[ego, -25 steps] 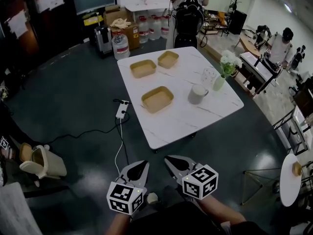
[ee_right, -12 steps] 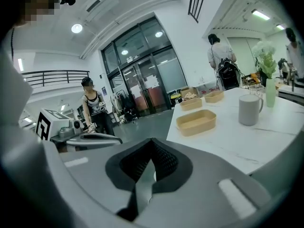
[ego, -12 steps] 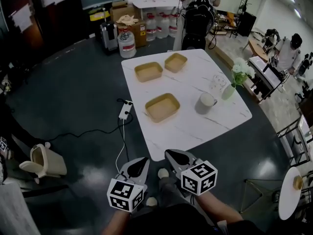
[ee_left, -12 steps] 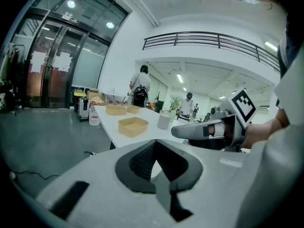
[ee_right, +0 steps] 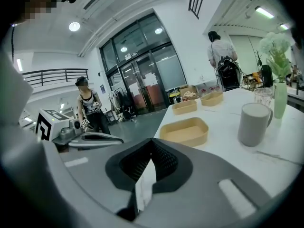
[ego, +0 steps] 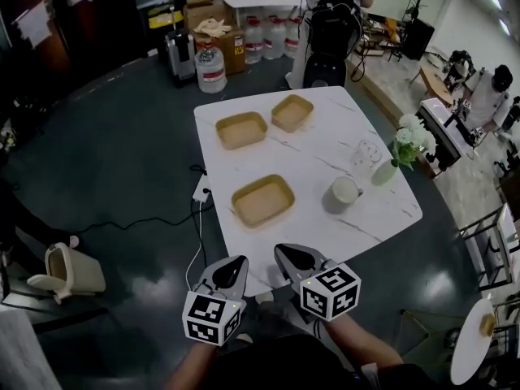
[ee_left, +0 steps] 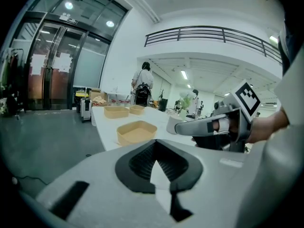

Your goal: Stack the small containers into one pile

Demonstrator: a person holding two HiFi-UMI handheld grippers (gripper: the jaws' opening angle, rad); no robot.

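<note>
Here, left tool [ego: 238, 261], right tool [ego: 281, 251] pressed together, empty, three containers [ego: 262, 201] [ego: 241, 130] [ego: 292, 112] lying apart.

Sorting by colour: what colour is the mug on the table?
Light grey; the mug shows best in the right gripper view.

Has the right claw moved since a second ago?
Yes, forward toward the white table: the right claw now overlaps its near edge; earlier, floor lay between.

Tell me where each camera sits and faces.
Head view: on the person's head, looking steeply down at the table; left gripper, right gripper and forearms at bottom.
Left gripper view: on the left gripper, facing the table along shut jaws; right gripper at right.
Right gripper view: on the right gripper, facing the table; left gripper at left.
Shared: nearest container.
</note>
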